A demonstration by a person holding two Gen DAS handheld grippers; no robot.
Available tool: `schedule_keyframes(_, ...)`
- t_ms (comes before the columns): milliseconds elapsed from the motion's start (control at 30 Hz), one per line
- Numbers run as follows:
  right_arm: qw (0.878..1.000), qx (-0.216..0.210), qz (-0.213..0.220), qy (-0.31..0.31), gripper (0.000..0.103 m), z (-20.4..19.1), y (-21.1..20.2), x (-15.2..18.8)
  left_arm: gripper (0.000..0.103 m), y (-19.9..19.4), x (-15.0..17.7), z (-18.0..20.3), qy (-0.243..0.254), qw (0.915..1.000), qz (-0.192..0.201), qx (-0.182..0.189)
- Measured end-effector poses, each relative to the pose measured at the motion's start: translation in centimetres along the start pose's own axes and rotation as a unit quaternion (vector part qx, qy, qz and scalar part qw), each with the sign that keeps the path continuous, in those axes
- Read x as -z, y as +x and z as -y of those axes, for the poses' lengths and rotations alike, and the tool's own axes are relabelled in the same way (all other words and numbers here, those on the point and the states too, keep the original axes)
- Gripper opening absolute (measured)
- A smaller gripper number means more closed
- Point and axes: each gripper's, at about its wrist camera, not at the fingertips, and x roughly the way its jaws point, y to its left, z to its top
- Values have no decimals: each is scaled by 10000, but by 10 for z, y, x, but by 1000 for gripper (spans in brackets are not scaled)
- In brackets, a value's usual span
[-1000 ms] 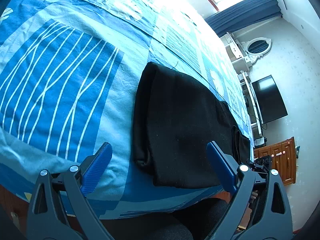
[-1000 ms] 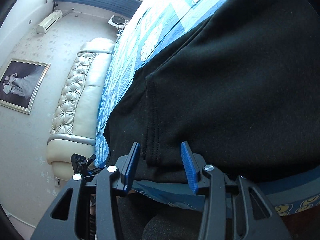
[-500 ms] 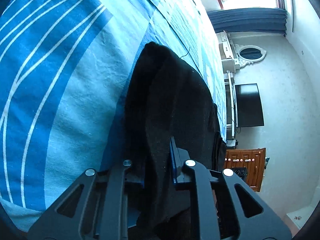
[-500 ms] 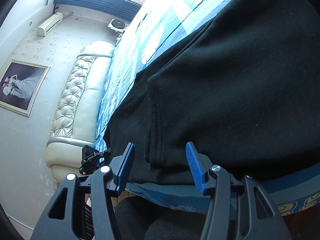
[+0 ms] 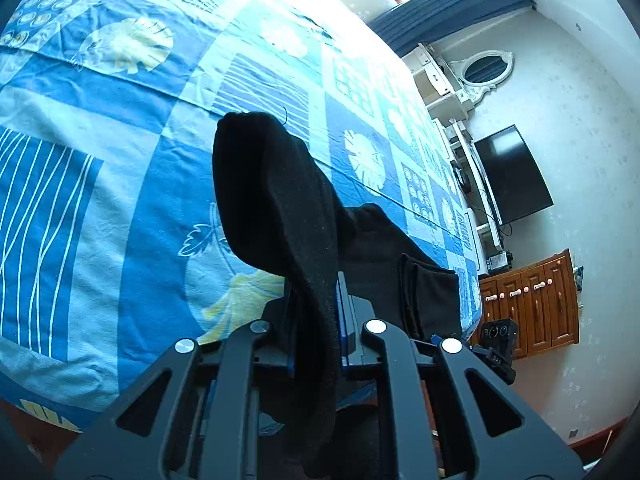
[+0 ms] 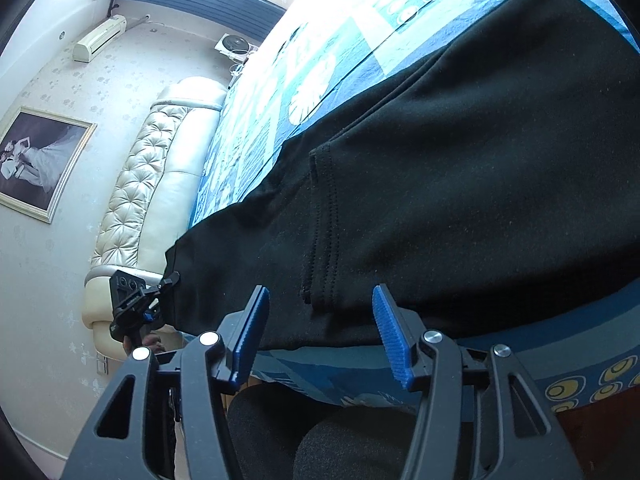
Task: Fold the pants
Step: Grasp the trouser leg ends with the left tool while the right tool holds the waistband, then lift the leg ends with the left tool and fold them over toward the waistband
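Observation:
Black pants [image 5: 280, 200] lie on a bed with a blue patterned bedspread [image 5: 100, 184]. My left gripper [image 5: 316, 312] is shut on one end of the pants and holds it lifted above the bed, the cloth hanging in a fold between the fingers. In the right wrist view the pants [image 6: 460, 184] lie flat, with a stitched hem [image 6: 324, 240] near the bed's front edge. My right gripper [image 6: 320, 320] is open, its blue pads either side of that hem, not touching it. The left gripper [image 6: 132, 304] shows at the far left, pinching the cloth.
A padded cream headboard [image 6: 152, 168] stands at the bed's far end in the right wrist view. A black TV [image 5: 512, 172], white shelves [image 5: 444, 84] and a wooden cabinet [image 5: 532, 304] line the wall beyond the bed. My dark-clothed legs [image 6: 352, 440] are under the grippers.
My left gripper closed on the end of the pants and lifted it off the bed. My right gripper opened wider and stayed at the hem.

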Motion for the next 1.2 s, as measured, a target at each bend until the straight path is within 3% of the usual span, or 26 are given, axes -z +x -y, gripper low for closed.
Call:
schedule_keyframes(133,9998,3,-49,-171,54,-12,-10,7,13,0,-4,60,524,9984,58,-195)
schedule_keyframes(267,9996,-91,-61,-260,54,-19,-20,13,13,18,0,125,1237,9914,9,-437)
schedule_keyframes(567,9994,-254,44,-231,54,-9,-46,22,14,116,37,229,2257,9686,-377,-974)
schedule_keyframes(900,9989,-385,241,102,54,23,-69,25,14,248,87,257,2619,9395,-919,-2008)
schedule_keyframes(1200,9973,-497,373,399,54,40,-78,30,14,292,122,265,2873,9163,-807,-2672)
